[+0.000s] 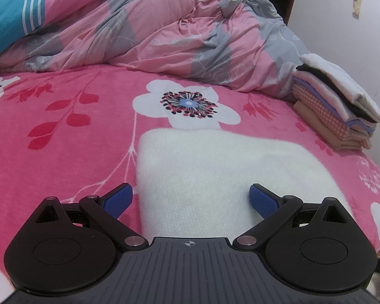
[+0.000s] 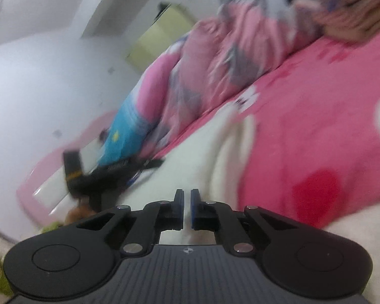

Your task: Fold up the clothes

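Left wrist view, left gripper (image 1: 191, 197) spread wide over folded white sweater (image 1: 215, 174), right gripper (image 2: 187, 209) nearly closed.

White sweater (image 1: 210, 174): fuzzy knit, matt, fine ribbing near the lens. Bed blanket (image 1: 71, 131): plush pink fleece, short nap, printed flowers. Quilt (image 1: 164, 33): smooth woven cotton, creased, dull sheen. Folded clothes stack (image 1: 334, 106): mixed cloth, one layer checked weave, top layer plain white. Left gripper (image 1: 191, 198): matt black plastic, ribbed grey deck, bright metal pivot pins; fingertip pads (image 1: 117, 200) blue, dimpled rubber.
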Demonstrator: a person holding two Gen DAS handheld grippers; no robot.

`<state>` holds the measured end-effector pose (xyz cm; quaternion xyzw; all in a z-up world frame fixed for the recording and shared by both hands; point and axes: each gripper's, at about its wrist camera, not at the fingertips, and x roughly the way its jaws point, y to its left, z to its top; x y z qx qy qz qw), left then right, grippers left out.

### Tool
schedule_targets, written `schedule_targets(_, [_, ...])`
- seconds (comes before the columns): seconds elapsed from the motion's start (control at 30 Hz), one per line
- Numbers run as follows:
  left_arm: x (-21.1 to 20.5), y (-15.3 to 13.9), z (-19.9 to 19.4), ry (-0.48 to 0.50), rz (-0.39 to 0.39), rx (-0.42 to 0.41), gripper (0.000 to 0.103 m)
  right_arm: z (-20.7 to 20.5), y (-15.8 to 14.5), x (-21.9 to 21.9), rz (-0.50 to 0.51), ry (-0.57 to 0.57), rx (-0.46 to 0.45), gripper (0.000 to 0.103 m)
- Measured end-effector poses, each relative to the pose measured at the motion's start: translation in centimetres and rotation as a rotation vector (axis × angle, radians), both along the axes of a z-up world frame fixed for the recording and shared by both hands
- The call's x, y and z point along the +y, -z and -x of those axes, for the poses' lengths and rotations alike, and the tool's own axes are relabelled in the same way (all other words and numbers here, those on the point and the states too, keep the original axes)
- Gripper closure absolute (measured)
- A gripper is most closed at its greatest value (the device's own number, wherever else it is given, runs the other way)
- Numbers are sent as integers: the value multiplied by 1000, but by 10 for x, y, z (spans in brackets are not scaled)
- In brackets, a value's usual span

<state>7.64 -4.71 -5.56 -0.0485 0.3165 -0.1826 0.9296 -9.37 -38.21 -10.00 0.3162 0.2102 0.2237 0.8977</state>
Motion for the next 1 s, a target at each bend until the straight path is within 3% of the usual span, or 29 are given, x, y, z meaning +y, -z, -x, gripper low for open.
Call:
schedule_targets(0.13, [6, -6, 9, 17, 17, -5, 3, 19, -5, -18, -59, 86, 2, 97])
schedule_targets(0.37, [23, -19, 47, 107, 10, -43, 3, 12, -21, 17, 22, -39, -45, 96])
schedule_targets(0.47, [30, -18, 63, 131, -18, -37, 3, 3, -9, 15, 113, 90, 80, 96])
schedule_targets(0.53, [36, -15, 71, 139, -27, -25, 3, 5, -5, 6, 97, 159, 134, 95])
schedule_targets(0.63, [39, -8, 80, 170, -36, -3, 3, 22, -17, 2, 25, 142, 51, 95])
schedule_targets(0.73, [43, -2, 90, 200, -46, 19, 3, 27, -30, 22, 63, 50, -39, 95])
schedule_targets(0.8, [45, 3, 97, 220, -53, 34, 3, 24, -30, 38, 102, -12, -51, 95])
schedule_targets(0.87, [48, 8, 103, 240, -59, 49, 3, 18, -26, 50, 150, -44, -22, 95])
schedule_targets(0.97, [52, 14, 108, 249, -58, 74, 3, 11, -18, 56, 255, 19, 85, 98])
schedule_targets(1.0, [55, 16, 108, 247, -50, 81, 3, 14, -19, 54, 239, 29, 95, 98])
